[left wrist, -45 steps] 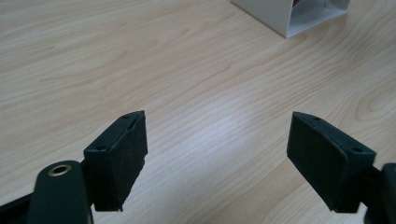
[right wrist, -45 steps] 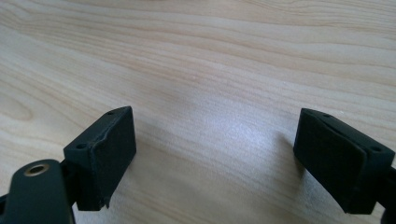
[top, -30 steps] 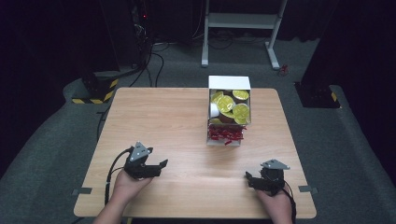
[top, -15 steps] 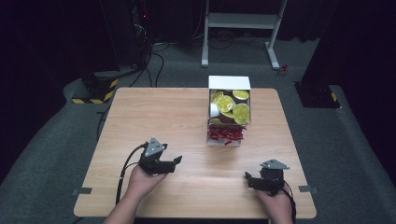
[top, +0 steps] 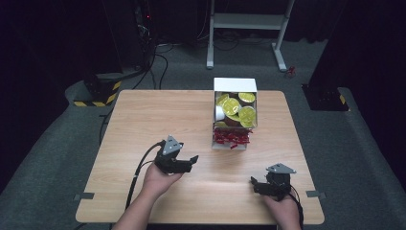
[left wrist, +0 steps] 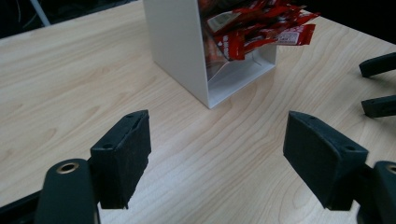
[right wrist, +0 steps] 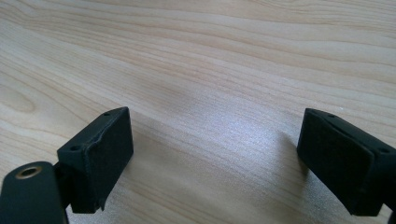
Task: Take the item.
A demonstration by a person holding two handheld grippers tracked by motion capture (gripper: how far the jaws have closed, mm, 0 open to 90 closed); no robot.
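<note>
Here the left gripper (top: 191,160) hangs wide with nothing between its jaws; ahead of it, near, stands the white box (left wrist: 180,44) of red packets (left wrist: 261,30); the right gripper (top: 253,184) — also wide, nothing held — rests low on the surface (top: 143,115).

From my remote station I see a light wooden table (top: 158,115) on grey carpet (top: 57,143), a white metal stand (top: 246,21) behind it, tangled cables (top: 153,52) and what may be yellow-black striped floor bases (top: 98,93) in darkness.
</note>
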